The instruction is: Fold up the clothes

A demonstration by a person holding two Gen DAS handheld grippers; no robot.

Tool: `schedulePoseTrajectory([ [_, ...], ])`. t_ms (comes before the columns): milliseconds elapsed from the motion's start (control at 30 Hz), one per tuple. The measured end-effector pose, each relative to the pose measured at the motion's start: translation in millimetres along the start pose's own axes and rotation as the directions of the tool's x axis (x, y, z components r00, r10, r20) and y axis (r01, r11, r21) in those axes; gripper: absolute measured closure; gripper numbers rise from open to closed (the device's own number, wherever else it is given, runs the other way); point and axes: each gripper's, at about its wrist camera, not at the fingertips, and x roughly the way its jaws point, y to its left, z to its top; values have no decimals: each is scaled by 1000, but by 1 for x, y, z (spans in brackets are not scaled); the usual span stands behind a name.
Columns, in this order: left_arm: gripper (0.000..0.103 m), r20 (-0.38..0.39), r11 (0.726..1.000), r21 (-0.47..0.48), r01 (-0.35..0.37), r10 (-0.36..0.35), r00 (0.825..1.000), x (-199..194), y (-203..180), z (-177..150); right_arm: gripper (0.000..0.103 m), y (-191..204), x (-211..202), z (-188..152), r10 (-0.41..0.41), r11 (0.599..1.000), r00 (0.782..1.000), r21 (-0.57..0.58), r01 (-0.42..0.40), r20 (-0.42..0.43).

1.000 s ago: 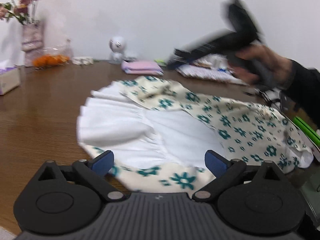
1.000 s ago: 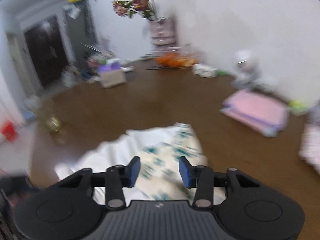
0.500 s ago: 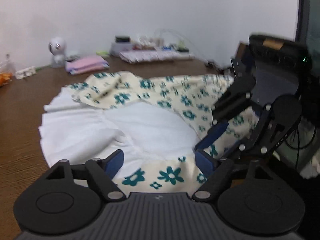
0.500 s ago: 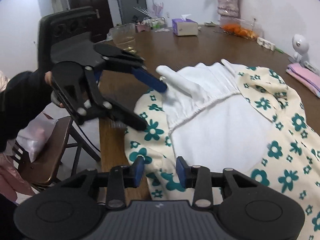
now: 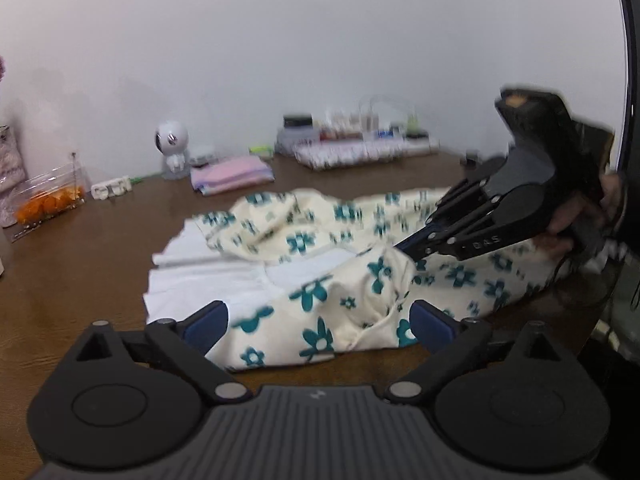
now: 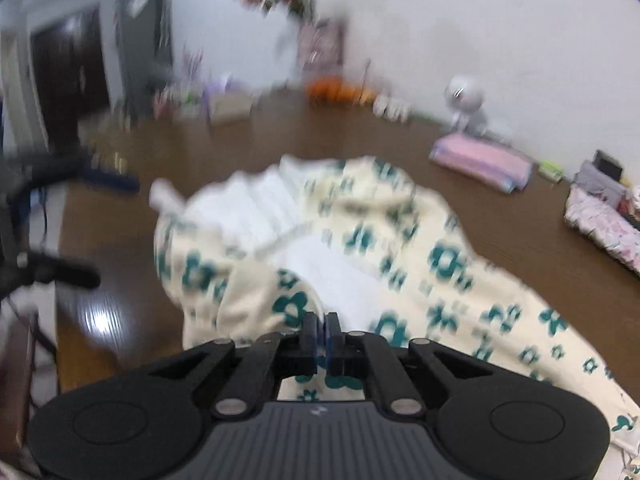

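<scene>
A cream garment with teal flowers and a white lining (image 5: pixel 316 276) lies spread on the brown table (image 5: pixel 80 280). My left gripper (image 5: pixel 320 322) sits low at the garment's near hem, its jaws opening wide. The hem lies between the blue pads (image 5: pixel 208 324), which do not press on it. My right gripper (image 6: pixel 322 326) is shut on a fold of the floral garment (image 6: pixel 400 248) near its edge. In the left wrist view the right gripper (image 5: pixel 408 246) comes in from the right and holds that fold slightly raised. A hand grips its handle.
A folded pink cloth (image 5: pixel 232 174), a small white robot figure (image 5: pixel 172 148), a clear box of orange fruit (image 5: pixel 50 204) and a patterned cloth pile (image 5: pixel 360 152) line the back by the wall. The table's edge and a chair (image 6: pixel 24 360) lie at the left in the right wrist view.
The right gripper came down from above the table and shut on the garment's edge, raising a fold. The left gripper's jaws narrowed, then widened again, and its view rolled.
</scene>
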Motion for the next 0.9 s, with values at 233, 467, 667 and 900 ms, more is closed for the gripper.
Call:
schedulePoseTrajectory([
  [233, 55, -90, 994, -96, -49, 41, 995, 53, 33, 11, 94, 11, -2, -7, -36, 999, 999, -36, 36, -13],
  [467, 71, -74, 965, -75, -253, 248, 966, 68, 38, 18, 90, -2, -14, -12, -50, 998, 999, 46, 50, 18],
  [667, 54, -105, 960, -41, -275, 270, 957, 69, 30, 4, 75, -23, -91, -36, -111, 982, 990, 161, 96, 87],
  [900, 3, 29, 967, -156, -200, 207, 978, 18, 26, 19, 51, -39, -198, -133, -238, 961, 968, 159, 225, 73],
])
